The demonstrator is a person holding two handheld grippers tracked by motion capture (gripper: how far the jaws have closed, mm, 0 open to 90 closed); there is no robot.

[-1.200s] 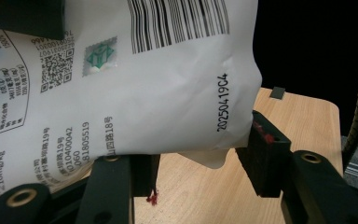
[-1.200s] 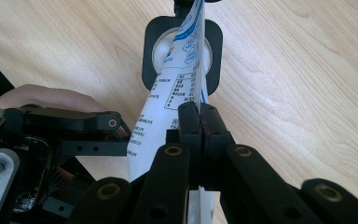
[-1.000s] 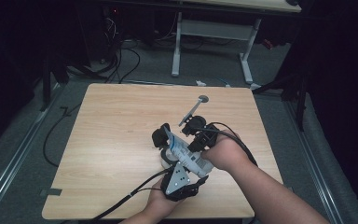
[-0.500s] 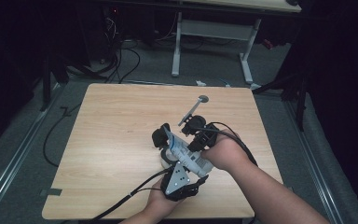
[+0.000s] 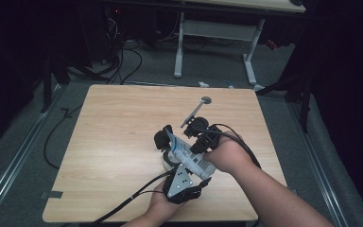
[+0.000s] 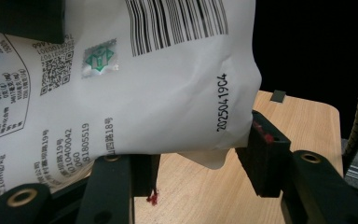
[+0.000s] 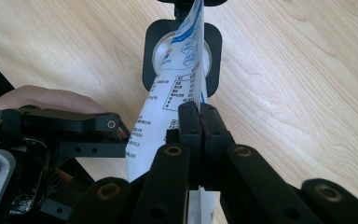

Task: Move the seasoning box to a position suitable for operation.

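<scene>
Our right gripper (image 7: 199,122) is clamped on the flat edge of a white printed pouch (image 6: 135,79) held above the table (image 5: 118,127), while our left gripper (image 6: 193,163) grasps its body; we judge it light, soft, crushable, best held by its seams.

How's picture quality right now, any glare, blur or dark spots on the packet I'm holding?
High view: table evenly lit, surroundings nearly black, packet small and soft. Left gripper view: packet print sharp, one shiny glare spot on the green seal, background black. Right gripper view: the packet edge sharp, the near right gripper slightly blurred.
</scene>
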